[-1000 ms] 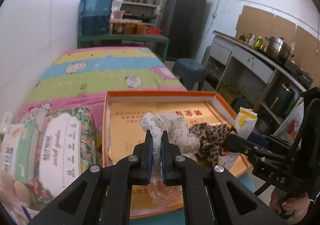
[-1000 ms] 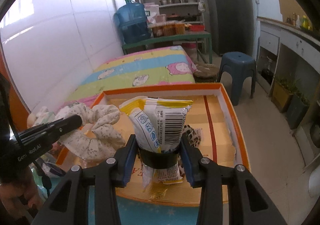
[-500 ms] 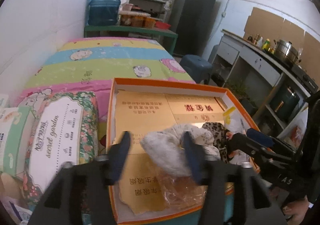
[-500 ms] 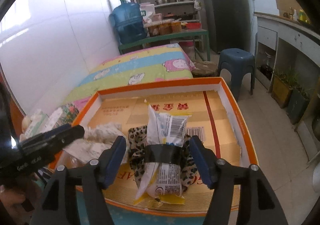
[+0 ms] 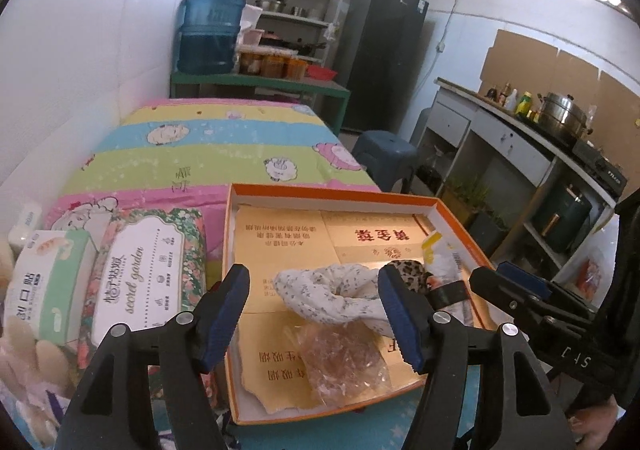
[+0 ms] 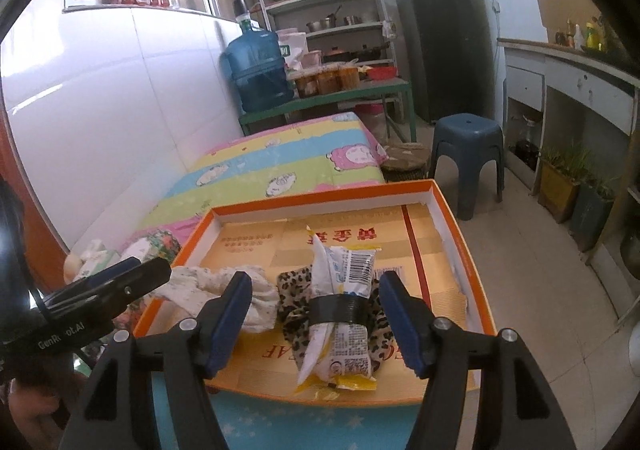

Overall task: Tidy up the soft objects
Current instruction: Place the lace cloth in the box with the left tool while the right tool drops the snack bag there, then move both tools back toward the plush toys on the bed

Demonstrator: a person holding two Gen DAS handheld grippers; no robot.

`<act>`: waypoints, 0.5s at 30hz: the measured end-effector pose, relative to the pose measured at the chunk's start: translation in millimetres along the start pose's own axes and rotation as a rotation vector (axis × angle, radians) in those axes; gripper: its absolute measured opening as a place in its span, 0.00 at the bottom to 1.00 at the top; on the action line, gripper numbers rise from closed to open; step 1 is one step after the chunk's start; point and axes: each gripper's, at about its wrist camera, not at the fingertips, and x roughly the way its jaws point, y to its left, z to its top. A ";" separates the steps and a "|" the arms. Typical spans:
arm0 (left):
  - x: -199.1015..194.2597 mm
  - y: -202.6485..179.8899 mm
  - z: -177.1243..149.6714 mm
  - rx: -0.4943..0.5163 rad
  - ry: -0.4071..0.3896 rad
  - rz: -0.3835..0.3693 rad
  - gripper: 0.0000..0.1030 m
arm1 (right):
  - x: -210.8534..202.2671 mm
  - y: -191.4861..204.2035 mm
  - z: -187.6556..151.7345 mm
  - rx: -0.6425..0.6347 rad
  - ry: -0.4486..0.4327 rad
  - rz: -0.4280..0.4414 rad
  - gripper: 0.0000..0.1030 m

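Left wrist view: the left gripper (image 5: 316, 310) has just been opening and stands wide, the floral scrunchie (image 5: 332, 296) lying free in the orange box (image 5: 304, 192) (released, I judge, for sorting). Right wrist view: the right gripper (image 6: 314, 316) is wide too, the taped snack packet (image 6: 340, 302) resting untouched on the leopard scrunchie (image 6: 294, 286).

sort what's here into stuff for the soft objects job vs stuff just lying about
Job: floral scrunchie, leopard scrunchie, taped snack packet, orange box.

Lying about: tissue packs, water jug, blue stool, fridge.
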 end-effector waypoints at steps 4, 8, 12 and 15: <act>-15.9 -1.4 0.2 0.008 -0.023 -0.009 0.66 | -14.1 7.6 1.7 -0.001 -0.020 0.007 0.64; -39.0 -0.5 0.5 0.015 -0.057 -0.020 0.66 | -31.6 20.0 5.3 -0.016 -0.049 0.016 0.64; -64.0 3.2 -0.3 0.019 -0.089 -0.028 0.67 | -49.2 38.4 8.7 -0.036 -0.082 0.026 0.64; -85.7 9.3 -1.9 0.013 -0.115 -0.033 0.72 | -62.2 53.8 9.0 -0.045 -0.099 0.050 0.64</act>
